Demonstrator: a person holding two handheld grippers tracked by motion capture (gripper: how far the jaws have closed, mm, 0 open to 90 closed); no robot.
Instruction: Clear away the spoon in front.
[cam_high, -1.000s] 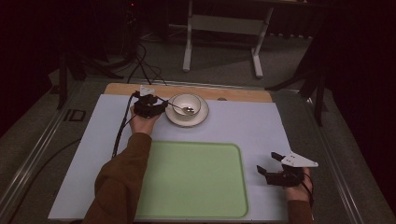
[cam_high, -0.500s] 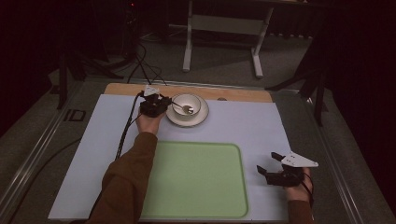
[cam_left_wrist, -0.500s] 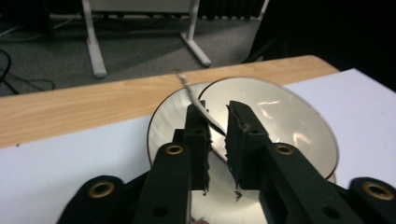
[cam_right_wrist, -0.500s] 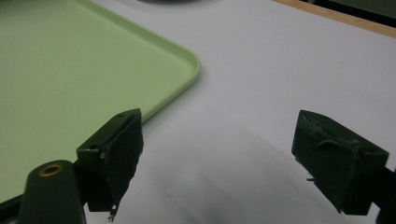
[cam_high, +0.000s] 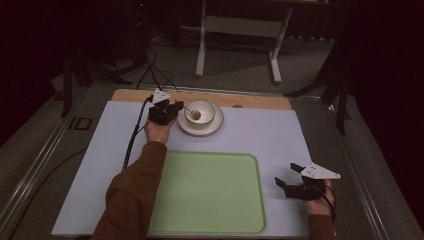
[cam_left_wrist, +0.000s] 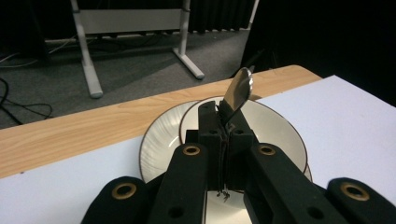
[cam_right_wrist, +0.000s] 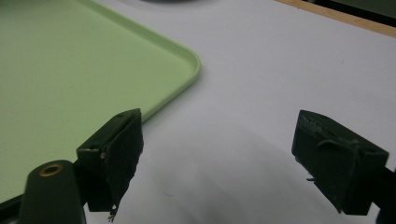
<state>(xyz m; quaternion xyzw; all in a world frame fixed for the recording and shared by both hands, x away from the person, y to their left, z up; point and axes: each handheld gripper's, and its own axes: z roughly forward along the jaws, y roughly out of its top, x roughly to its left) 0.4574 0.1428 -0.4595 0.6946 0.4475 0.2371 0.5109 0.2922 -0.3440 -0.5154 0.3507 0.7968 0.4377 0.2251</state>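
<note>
a white surface (cam_high: 260, 142) carries a wide green tray (cam_high: 207, 192) near the person, empty and open to receive things. at the far edge a white bowl (cam_high: 201, 112) sits on a saucer (cam_high: 216, 126). the left tool (cam_high: 172, 111) is clamped shut on a metal spoon (cam_left_wrist: 237, 92), held tilted above the bowl. the grip is thin and near the handle's end, so the spoon may pivot or slip and clatter back into the bowl. the right tool (cam_high: 288, 178) rests with jaws wide, holding nothing, beside the tray's right edge. nothing blocks the way to the tray.
</note>
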